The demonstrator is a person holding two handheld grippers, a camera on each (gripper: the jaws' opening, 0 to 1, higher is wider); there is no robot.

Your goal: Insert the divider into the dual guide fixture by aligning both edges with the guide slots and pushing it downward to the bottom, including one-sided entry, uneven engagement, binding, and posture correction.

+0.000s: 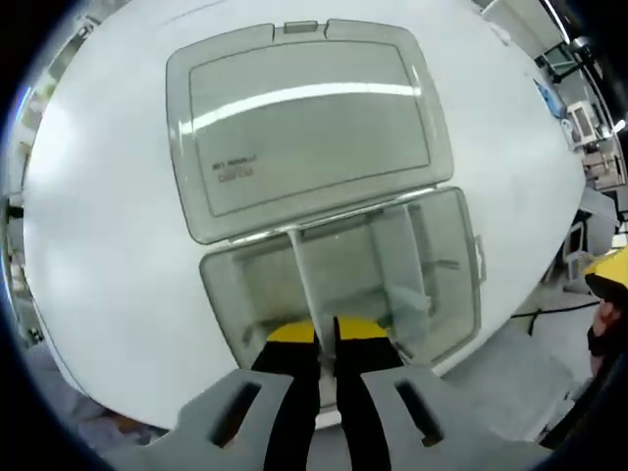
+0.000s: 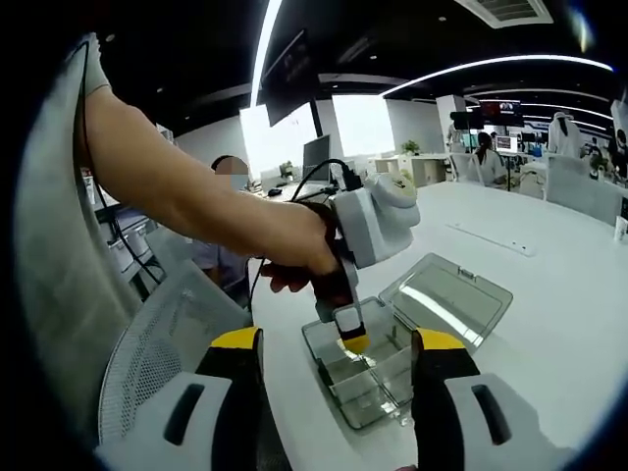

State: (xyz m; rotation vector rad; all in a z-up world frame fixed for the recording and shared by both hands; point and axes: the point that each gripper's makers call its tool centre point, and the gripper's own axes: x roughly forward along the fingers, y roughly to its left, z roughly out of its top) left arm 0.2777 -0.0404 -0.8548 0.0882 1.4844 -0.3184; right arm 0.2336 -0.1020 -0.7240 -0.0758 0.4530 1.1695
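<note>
A clear plastic box (image 1: 453, 257) with inner guide slots sits on a white table (image 1: 108, 255), its hinged lid (image 1: 304, 128) lying open behind it. My left gripper (image 1: 326, 336) has its yellow-tipped jaws close together on a thin clear divider (image 1: 306, 280), which stands in the box and runs toward the hinge. In the right gripper view the left gripper (image 2: 350, 337) points down into the box (image 2: 378, 388) beside the lid (image 2: 451, 299). My right gripper (image 2: 339, 343) hangs back from the box with its jaws wide apart and nothing between them.
A person's arm (image 2: 196, 206) holds the left gripper. A grey mesh chair (image 2: 162, 339) stands at the table's left edge. The box lies close to the table's near edge (image 1: 491, 343). Desks, monitors and people are far behind.
</note>
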